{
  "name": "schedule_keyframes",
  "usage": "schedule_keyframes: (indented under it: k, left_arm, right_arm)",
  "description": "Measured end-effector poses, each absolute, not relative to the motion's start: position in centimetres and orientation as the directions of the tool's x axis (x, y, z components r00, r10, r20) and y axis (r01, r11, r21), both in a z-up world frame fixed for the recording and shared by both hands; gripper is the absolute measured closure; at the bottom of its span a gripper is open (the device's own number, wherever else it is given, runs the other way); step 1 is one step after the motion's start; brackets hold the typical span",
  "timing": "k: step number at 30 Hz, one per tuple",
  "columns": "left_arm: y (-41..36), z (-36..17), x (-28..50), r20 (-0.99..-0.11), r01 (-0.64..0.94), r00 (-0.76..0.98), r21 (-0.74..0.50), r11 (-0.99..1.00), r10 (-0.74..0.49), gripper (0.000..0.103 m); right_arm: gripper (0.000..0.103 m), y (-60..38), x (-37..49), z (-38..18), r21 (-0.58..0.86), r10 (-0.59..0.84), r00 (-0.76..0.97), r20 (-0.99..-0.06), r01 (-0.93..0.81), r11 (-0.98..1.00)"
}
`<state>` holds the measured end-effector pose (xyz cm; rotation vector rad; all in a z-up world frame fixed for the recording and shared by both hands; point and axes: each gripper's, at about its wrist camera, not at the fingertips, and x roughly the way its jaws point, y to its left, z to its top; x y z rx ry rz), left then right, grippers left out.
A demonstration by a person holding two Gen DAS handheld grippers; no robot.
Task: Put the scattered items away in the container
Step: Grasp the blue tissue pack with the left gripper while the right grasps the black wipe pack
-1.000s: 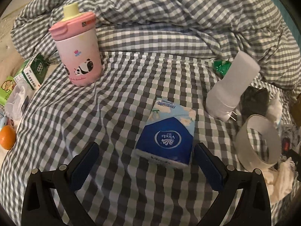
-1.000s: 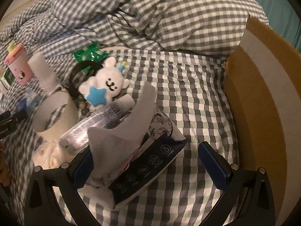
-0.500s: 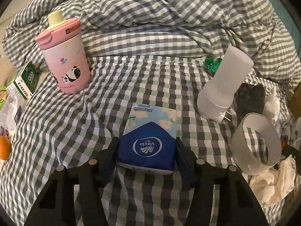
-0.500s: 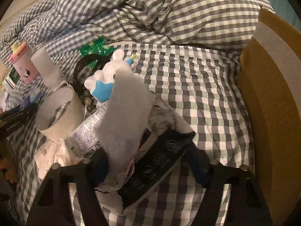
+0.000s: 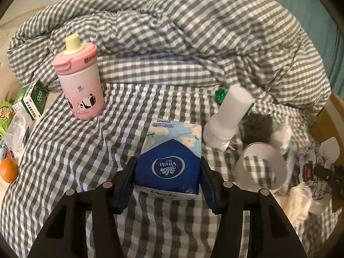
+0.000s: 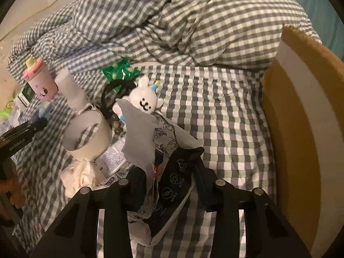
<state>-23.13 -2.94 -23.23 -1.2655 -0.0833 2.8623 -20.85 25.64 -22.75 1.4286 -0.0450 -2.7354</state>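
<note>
My left gripper [image 5: 167,182] is shut on a blue Vinda tissue pack [image 5: 169,157], held over the checked bedsheet. My right gripper [image 6: 169,185] is shut on a dark soft wipes pack [image 6: 172,178] with a grey sheet [image 6: 139,133] sticking up out of it. The cardboard box [image 6: 301,133] stands at the right, its inside hidden. On the bed lie a pink panda bottle [image 5: 80,81], a white cylinder [image 5: 228,118], a tape roll [image 5: 260,165] and a white bunny toy [image 6: 145,99].
A bunched checked duvet [image 5: 193,38] fills the back. A green box [image 5: 32,99], plastic bag and orange [image 5: 8,169] lie at the left. A green packet [image 6: 119,73], beads, a tube and crumpled white tissue [image 6: 77,176] lie near the tape roll.
Both grippers closed from wide open onto their packs. The left one has lifted the tissue pack a little; the right one has raised the wipes pack and edged towards the box.
</note>
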Motion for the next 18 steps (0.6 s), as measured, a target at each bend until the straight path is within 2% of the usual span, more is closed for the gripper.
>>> schedule_keyframes:
  k: [18]
  left_arm:
    - [-1.7, -16.5, -18.3, -0.653, 0.005, -0.757, -0.047, -0.999, 0.027, 0.047]
  right_arm:
    - [0.065, 25.9, -16.8, -15.7, 0.051, -0.072, -0.673, -0.736, 0.050, -0.997]
